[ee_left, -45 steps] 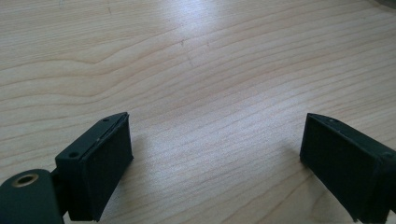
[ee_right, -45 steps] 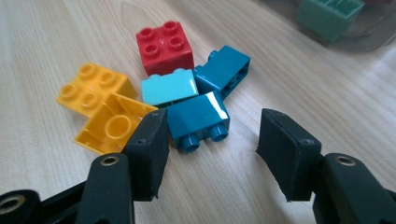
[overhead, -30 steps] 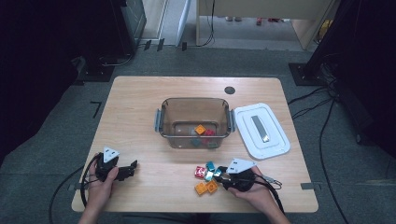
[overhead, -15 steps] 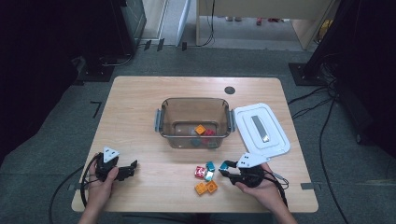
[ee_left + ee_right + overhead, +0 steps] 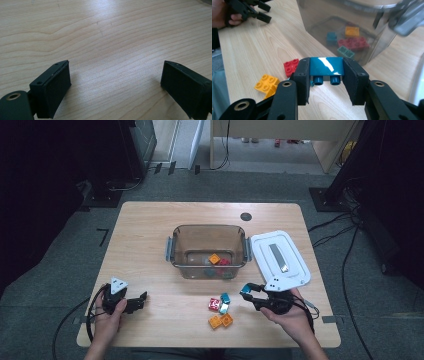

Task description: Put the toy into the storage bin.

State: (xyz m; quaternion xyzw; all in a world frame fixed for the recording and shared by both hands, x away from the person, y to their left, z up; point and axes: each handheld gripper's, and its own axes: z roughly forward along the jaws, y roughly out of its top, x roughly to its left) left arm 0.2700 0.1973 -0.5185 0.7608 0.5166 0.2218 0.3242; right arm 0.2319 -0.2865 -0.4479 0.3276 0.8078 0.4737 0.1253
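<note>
On the wooden table [image 5: 150, 235], your left gripper [image 5: 134, 302] rests with jaws wide apart, holding nothing. Four loose bricks lie near the front edge: one red brick [image 5: 214, 304], one small teal brick [image 5: 225, 299] and two orange bricks [image 5: 220, 321]. One clear plastic bin [image 5: 209, 251] holds about four bricks: orange, red and teal. One white lid [image 5: 279, 258] lies beside it. Your right gripper [image 5: 248, 294] clamps one teal plastic brick [image 5: 326, 66]; compared with a second ago, it has risen off the pile.

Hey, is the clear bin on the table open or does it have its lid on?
Open: the clear bin has no cover, and its white lid lies flat on the table beside it.
</note>
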